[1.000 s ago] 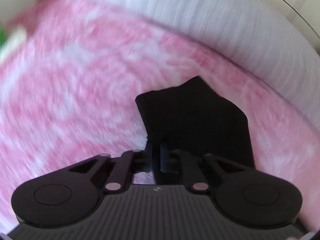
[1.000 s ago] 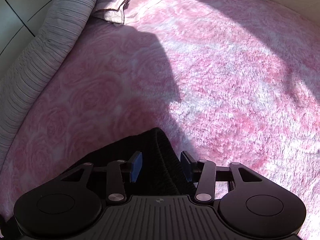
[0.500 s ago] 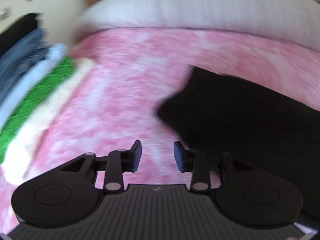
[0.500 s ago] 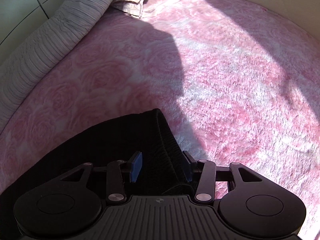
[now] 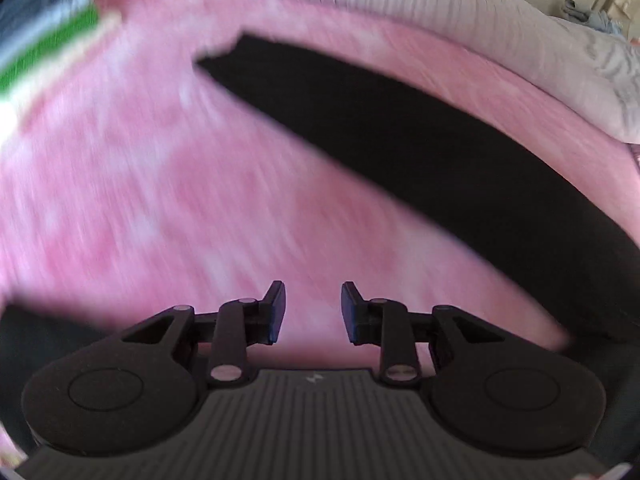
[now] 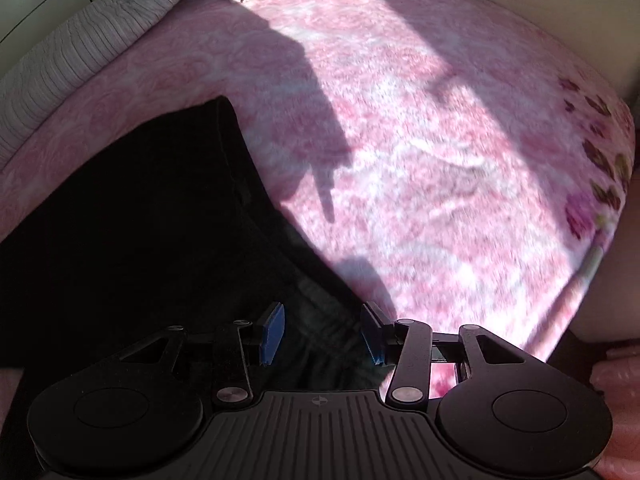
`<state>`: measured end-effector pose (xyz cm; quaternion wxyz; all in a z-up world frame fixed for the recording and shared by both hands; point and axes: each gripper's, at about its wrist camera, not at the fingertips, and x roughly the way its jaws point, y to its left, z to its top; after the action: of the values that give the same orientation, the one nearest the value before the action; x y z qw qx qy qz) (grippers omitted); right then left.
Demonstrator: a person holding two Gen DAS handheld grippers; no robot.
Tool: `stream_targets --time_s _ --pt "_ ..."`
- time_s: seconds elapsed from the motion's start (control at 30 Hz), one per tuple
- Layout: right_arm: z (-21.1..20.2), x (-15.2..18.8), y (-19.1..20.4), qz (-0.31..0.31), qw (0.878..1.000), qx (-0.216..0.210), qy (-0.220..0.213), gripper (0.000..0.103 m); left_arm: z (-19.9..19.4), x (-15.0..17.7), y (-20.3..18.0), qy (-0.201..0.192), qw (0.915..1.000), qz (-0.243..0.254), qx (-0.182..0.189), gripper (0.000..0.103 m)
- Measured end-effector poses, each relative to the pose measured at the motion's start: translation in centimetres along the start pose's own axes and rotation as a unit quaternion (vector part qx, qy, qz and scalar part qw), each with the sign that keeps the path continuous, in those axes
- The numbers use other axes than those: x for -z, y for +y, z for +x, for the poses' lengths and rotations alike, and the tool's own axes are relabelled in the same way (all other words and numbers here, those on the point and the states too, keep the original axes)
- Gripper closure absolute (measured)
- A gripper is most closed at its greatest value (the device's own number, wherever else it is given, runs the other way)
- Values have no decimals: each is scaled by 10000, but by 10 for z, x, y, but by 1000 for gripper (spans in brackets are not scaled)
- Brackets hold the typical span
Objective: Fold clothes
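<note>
A black garment (image 5: pixel 400 128) lies stretched out as a long strip on the pink fleece blanket (image 5: pixel 160 200), ahead and to the right of my left gripper (image 5: pixel 313 312). That gripper hovers over bare blanket; its jaws are closing with nothing between them. In the right wrist view the same black garment (image 6: pixel 140 220) spreads from the left down under my right gripper (image 6: pixel 322 334). Its blue pads (image 6: pixel 272 334) stand well apart above dark fabric, and I see no pad pressing on it.
A stack of folded clothes (image 5: pixel 44 40), green, blue and cream, sits blurred at the far left. A striped pale bolster (image 5: pixel 440 12) runs along the back of the bed, also seen as the bolster (image 6: pixel 80 48). The blanket's flowered edge (image 6: pixel 600 168) drops off at the right.
The left gripper let go of the black garment's corner, opened and swung away from it over the blanket. The right gripper drew back, so more of the garment shows ahead.
</note>
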<state>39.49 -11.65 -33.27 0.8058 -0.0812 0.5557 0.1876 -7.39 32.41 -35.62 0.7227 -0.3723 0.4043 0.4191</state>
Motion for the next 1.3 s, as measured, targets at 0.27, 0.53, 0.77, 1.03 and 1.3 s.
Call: stream_targets --time_s 0.27,0.53,0.77,1.03,1.3 --pt "-2 -9 4 -828 9954 -475 -12 57 -14 52 -72 356 9957 549 653 78" --pt "38 -39 -23 -1612 9778 -1303 305 57 -16 116 -186 607 9905 858 883 78" --pt "72 -87 -65 -2412 9432 -2067 971 59 -15 182 -297 639 9942 485 713 78" --pt "80 -126 -88 -2361 9350 -2349 1221 60 -16 209 -374 909 9919 211 867 77" --pt "74 -110 -76 -2155 9265 -2720 1457 72 -10 212 -390 950 9883 346 1142 77"
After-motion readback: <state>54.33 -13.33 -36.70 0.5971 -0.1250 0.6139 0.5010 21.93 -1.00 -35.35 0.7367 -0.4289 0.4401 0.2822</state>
